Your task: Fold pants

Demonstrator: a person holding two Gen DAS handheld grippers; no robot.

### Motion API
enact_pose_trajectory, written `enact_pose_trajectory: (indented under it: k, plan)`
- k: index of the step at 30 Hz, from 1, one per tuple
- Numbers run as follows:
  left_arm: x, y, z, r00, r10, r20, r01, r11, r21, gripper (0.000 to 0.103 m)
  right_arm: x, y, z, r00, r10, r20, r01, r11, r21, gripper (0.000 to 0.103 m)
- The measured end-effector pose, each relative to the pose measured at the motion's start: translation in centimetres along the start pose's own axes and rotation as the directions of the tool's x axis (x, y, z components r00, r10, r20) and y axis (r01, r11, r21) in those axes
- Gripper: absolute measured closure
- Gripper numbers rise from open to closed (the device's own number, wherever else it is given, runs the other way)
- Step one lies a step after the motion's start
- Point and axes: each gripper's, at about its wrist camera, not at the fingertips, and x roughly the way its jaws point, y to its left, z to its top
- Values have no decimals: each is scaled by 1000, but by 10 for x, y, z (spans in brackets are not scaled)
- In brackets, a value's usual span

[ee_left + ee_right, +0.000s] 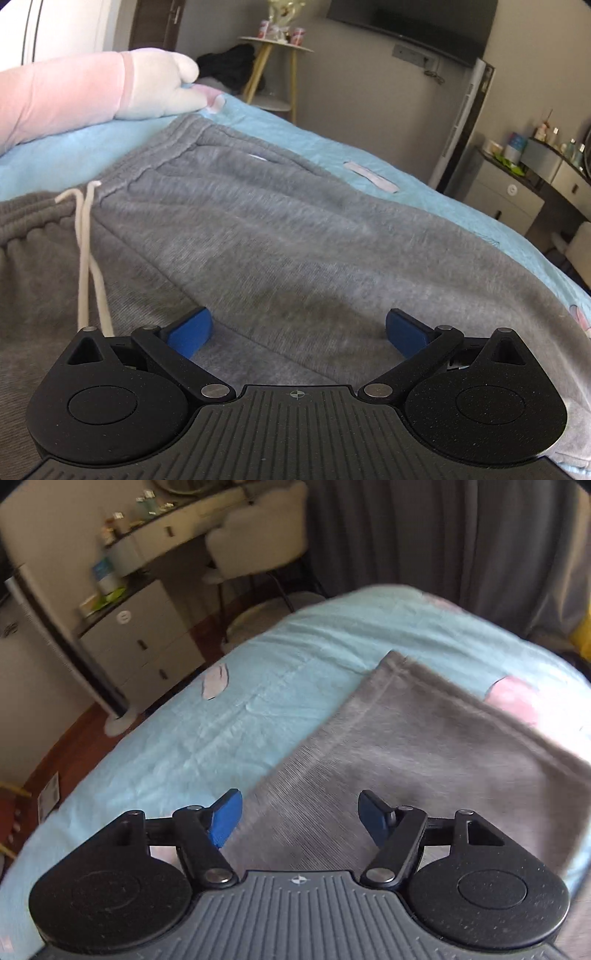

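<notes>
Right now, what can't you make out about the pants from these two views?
- Pants, left wrist view: legs run out of frame past the left gripper body, so the fold state is unseen.
- Pants, right wrist view: motion blur; near part hidden behind the right gripper.
- Drawstring, left wrist view: lower ends hidden behind the gripper.
- White tag on the blue sheet: too small to read.

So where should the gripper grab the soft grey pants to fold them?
Probably the hemmed leg end of the grey fleece pants, at its near corner. That edge lies flat on the light blue bedsheet with bare sheet beside it, so one finger could slide under from the sheet side. The right gripper is open above that leg, holding nothing.
</notes>
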Motion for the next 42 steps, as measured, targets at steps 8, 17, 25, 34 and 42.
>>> enact_pose_trajectory:
  k: [8,17,25,34,42]
  plan:
    - [5,-9,-13,997,55,53,-59,996,67,0,38,13,1,980,-191,59,193,980,-40,78]
    - [5,1,-6,999,5,37,-7,999,31,0,-94,-76,-34,966,50,253,-47,999,-17,98]
    - [-12,30,18,990,-133,52,139,980,-144,0,-205,-235,-168,969,106,223,-137,982,127,99]
    - [-5,36,64,917,-393,-63,371,901,-225,0,-191,-299,-194,979,166,117,-194,936,295,82]
    - [60,-13,100,864,-432,-260,387,898,-208,18,-159,-305,-183,949,280,147,-316,850,421,69]
